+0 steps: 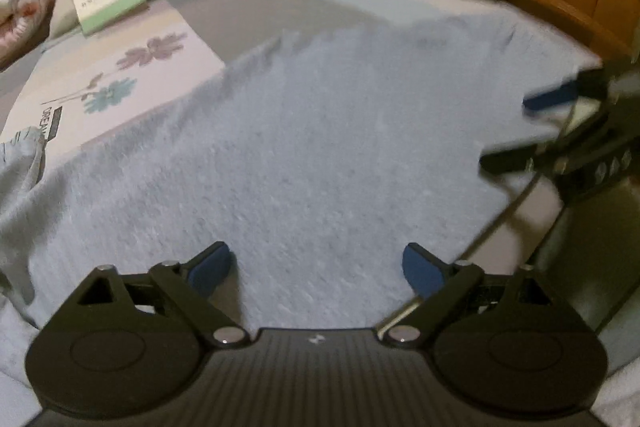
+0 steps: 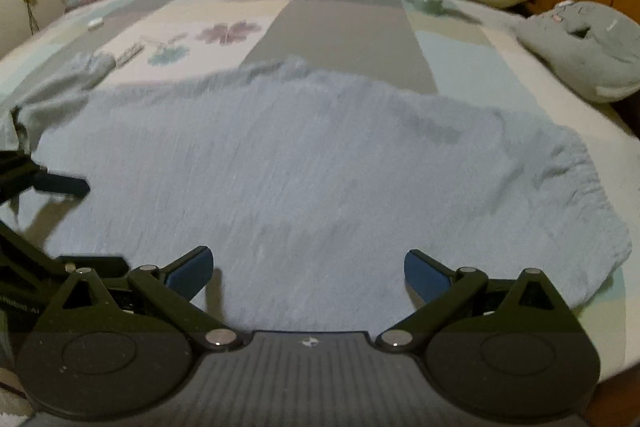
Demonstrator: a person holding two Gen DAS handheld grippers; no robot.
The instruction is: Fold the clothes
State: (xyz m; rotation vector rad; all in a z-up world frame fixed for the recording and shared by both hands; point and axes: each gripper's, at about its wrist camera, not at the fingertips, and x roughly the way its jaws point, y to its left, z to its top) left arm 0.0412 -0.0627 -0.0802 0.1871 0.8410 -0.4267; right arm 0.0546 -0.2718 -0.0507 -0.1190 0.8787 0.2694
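Pale blue garment point(image 2: 304, 163) lies spread flat on the bed point(image 2: 344, 27); it looks soft, light and limp, best pinched at the near hem corners; crinkled weave, gathered right sleeve; left gripper point(image 1: 316, 265) and right gripper point(image 2: 308, 269) hover spread wide, grasping nothing.

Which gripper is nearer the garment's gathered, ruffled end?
Right. The right gripper is open over the near edge of the light blue garment, with the ruffled end just off to its right. The left gripper is open further along the hem, on the right gripper's far side.
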